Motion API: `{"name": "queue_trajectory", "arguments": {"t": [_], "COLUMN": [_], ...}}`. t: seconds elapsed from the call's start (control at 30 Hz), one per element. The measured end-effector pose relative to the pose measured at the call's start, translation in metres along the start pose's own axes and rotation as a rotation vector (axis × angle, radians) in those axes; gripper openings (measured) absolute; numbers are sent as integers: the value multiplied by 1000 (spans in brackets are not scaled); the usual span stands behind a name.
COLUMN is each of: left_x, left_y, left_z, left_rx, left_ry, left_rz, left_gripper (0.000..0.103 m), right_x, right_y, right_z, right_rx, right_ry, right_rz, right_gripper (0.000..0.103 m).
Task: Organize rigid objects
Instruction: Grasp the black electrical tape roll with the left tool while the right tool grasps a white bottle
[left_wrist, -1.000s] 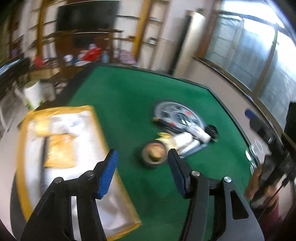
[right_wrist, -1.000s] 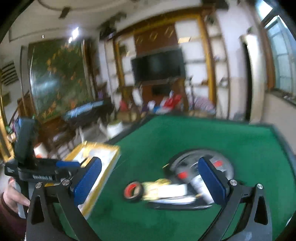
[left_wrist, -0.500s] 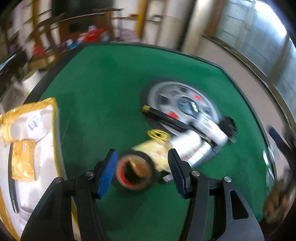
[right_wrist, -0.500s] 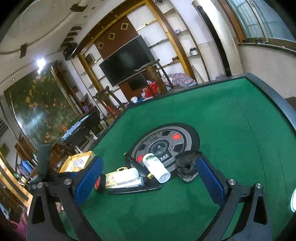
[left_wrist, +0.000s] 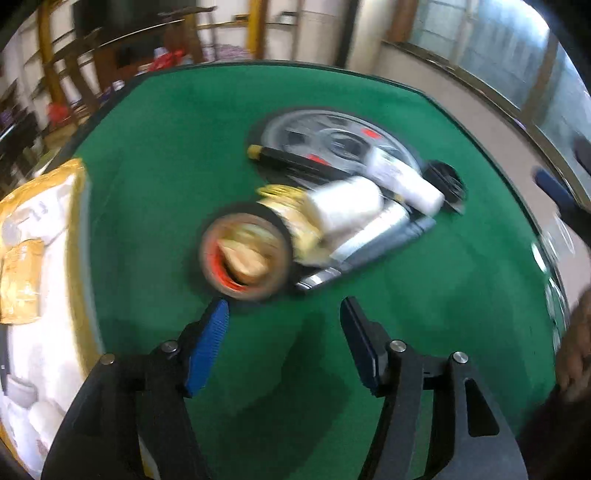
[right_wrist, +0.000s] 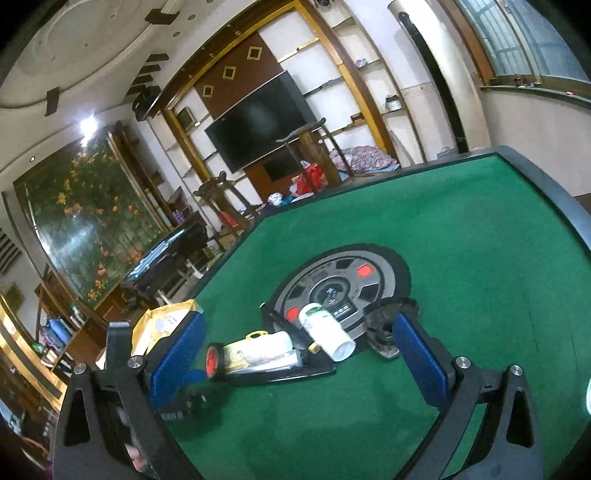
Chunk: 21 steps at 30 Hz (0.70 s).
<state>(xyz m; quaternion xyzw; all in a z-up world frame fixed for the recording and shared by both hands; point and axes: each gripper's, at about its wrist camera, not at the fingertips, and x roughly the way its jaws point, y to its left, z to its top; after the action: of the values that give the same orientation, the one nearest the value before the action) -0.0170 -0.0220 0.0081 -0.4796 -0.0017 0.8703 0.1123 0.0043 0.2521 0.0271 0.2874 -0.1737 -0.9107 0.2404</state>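
A pile of objects lies mid-table on the green felt (left_wrist: 184, 155). A tape roll (left_wrist: 245, 254) with a red inner rim stands on edge at its left end (right_wrist: 211, 360). Beside it lie a white-and-yellow container (left_wrist: 332, 210) (right_wrist: 258, 347), a white bottle (left_wrist: 402, 181) (right_wrist: 327, 332), a dark flat case (right_wrist: 280, 373) and a black round part (left_wrist: 445, 179) (right_wrist: 388, 332). My left gripper (left_wrist: 282, 310) hangs just short of the tape roll, its jaws opening with nothing between them. My right gripper (right_wrist: 297, 350) stands open and wide in front of the pile, touching nothing.
A round grey control dial (right_wrist: 340, 284) is set into the table centre behind the pile. A yellow-rimmed white box (left_wrist: 40, 258) (right_wrist: 162, 321) with packets stands at the table's left edge. A hand (left_wrist: 576, 343) shows at the right edge. The room behind holds shelves, chairs and a television.
The left gripper dropped closer to the tape roll, which now sits just ahead of its tips, and its jaws spread wider. The right gripper rolled in the first half second, then held still.
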Motion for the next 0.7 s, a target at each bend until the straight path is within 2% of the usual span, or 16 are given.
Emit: {"name": "queue_trajectory", "arguments": {"t": [0.13, 0.3, 0.37, 0.47, 0.57, 0.67, 0.7], "left_x": [-9, -8, -1, 10, 17, 16, 15], "left_y": [-1, 18, 20, 23, 29, 29, 28], "left_z": [1, 16, 24, 34, 36, 31, 28], "left_rx": [7, -61, -79, -102, -138, -138, -131], "left_ry": [-55, -35, -20, -13, -18, -26, -25], "left_rz": [112, 126, 110, 130, 75, 48, 45], "left_gripper": [63, 64, 65, 69, 70, 61, 61], "right_x": [3, 4, 4, 6, 8, 10, 12], "right_y": [6, 4, 3, 2, 0, -2, -3], "right_z": [-4, -4, -4, -4, -4, -3, -4], "right_rx": [-39, -32, -34, -41, -38, -32, -31], "right_ry": [2, 8, 12, 15, 25, 46, 53], "right_rz": [-29, -24, -26, -42, -47, -37, -38], "right_gripper": [100, 100, 100, 100, 100, 99, 100]}}
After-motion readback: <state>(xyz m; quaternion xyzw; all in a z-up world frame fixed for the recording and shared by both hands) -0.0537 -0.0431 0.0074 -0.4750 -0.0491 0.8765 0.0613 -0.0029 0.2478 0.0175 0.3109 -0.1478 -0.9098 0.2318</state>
